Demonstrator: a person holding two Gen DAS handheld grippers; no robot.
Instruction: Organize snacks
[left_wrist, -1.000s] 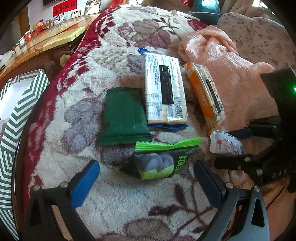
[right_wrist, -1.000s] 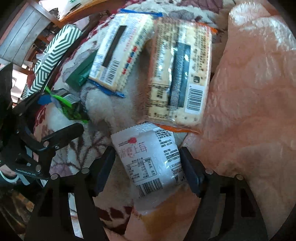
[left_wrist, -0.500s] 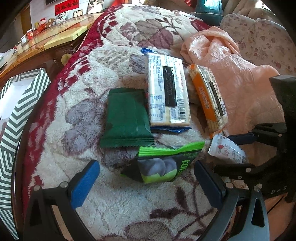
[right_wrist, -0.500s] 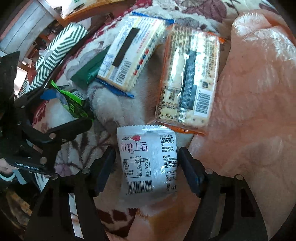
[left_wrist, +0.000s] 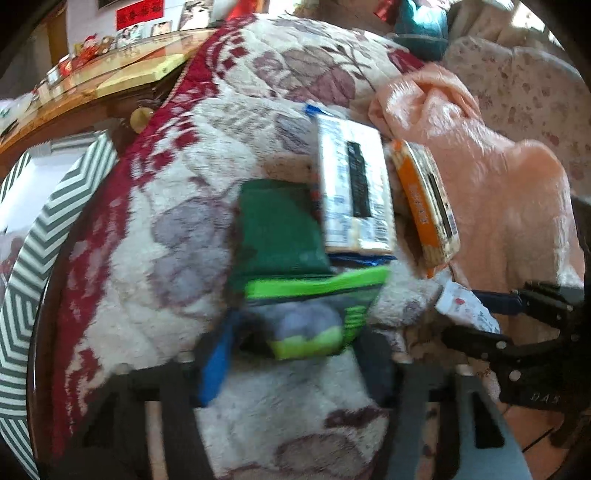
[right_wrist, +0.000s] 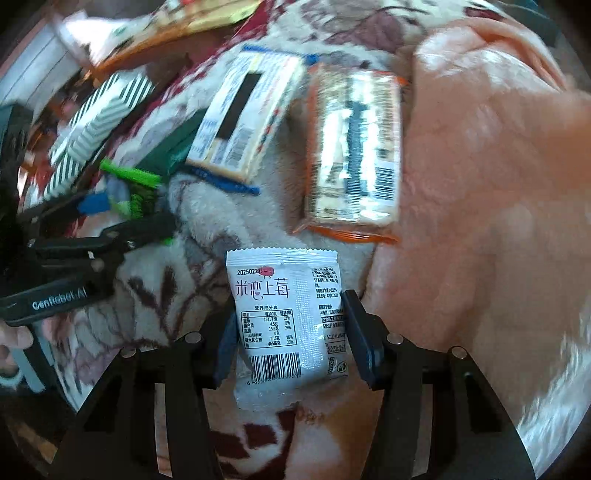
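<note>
Snack packs lie on a floral fleece blanket (left_wrist: 184, 229). My left gripper (left_wrist: 295, 354) is shut on a green and black snack bag (left_wrist: 310, 314). My right gripper (right_wrist: 288, 332) is shut on a white strawberry snack packet (right_wrist: 284, 317), which also shows in the left wrist view (left_wrist: 465, 306). A dark green pack (left_wrist: 277, 229), a blue-edged cracker pack (left_wrist: 354, 192) and an orange cracker pack (left_wrist: 424, 203) lie just beyond. In the right wrist view the blue-edged pack (right_wrist: 243, 118) and the orange pack (right_wrist: 354, 155) lie ahead of the packet.
A green and white striped box (left_wrist: 40, 236) stands open at the left, off the blanket's edge. A crumpled peach plastic bag (left_wrist: 498, 177) lies at the right. A wooden table (left_wrist: 92, 85) with small items stands behind.
Both grippers have closed: the left onto the green and black bag, the right onto the white packet. Both views are blurred by motion.
</note>
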